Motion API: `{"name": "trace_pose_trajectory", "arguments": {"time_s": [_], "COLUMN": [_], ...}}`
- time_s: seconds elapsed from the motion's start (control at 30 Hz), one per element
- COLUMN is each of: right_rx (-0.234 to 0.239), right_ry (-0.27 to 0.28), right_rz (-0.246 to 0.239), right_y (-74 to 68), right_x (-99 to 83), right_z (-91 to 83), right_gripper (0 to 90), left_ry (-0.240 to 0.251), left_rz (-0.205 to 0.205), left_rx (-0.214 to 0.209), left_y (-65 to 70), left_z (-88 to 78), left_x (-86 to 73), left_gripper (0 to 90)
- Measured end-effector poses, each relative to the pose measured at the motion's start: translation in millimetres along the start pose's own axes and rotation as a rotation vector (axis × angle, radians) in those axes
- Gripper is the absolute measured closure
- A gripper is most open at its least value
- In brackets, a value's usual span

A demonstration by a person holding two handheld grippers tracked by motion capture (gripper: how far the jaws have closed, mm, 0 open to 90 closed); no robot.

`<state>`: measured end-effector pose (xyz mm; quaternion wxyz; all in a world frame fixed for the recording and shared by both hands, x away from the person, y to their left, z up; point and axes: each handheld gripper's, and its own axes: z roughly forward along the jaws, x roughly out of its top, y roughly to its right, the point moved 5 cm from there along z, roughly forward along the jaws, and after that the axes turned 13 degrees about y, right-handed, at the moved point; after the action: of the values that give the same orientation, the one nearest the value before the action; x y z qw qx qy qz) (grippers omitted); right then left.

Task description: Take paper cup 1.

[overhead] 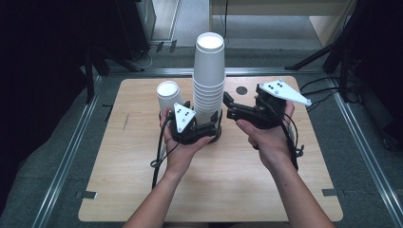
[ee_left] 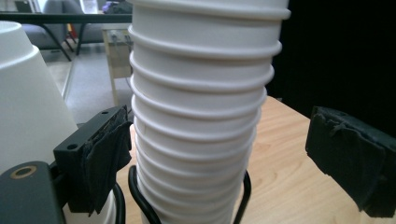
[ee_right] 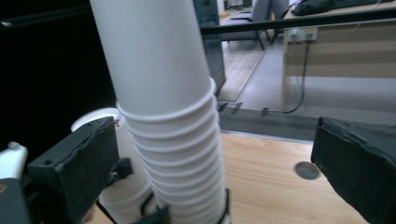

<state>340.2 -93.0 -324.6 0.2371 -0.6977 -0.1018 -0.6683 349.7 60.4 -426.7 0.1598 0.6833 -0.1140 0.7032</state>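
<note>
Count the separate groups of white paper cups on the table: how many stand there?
2. A tall stack of cups stands mid-table, between the hand-held grippers. A single cup stands just left of it. The stack's own number is unclear, since nested cups hide each other.

Crowded middle of the table, open wood on every side.

We see a tall stack of white paper cups point(overhead: 208, 80) upside down at the table's point(overhead: 266, 190) centre, a single cup point(overhead: 169, 95) just beside it on the left. Near wood, both side margins and the far right corner lie bare for passing.
</note>
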Motion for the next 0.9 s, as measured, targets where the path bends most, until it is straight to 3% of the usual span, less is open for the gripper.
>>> {"name": "trace_pose_trajectory", "arguments": {"time_s": [0.27,0.33,0.5,0.8,0.9], "right_rx": [0.013,0.035,0.062,0.106,0.11], "right_ry": [0.019,0.023,0.026,0.008,0.004], "right_rz": [-0.01,-0.013,0.001,-0.05,-0.034], "right_y": [-13.9,-16.7,-20.8,-23.7,-22.9], "right_x": [10.8,12.4,12.1,10.0,10.6], "right_z": [33.2,39.5,49.2,62.9,66.0], "right_gripper": [4.1,4.2,5.5,6.1,6.1], "left_ry": [0.025,0.028,0.038,0.047,0.048], "left_rz": [0.032,0.031,0.019,0.006,0.009], "left_rx": [0.06,0.06,0.071,0.079,0.083], "left_y": [-1.3,-2.3,-2.8,-1.4,-1.1], "left_z": [16.9,20.4,25.1,31.2,31.4], "left_x": [-4.3,-5.3,-6.7,-8.4,-8.6], "left_gripper": [6.8,6.9,6.9,6.9,6.8]}}
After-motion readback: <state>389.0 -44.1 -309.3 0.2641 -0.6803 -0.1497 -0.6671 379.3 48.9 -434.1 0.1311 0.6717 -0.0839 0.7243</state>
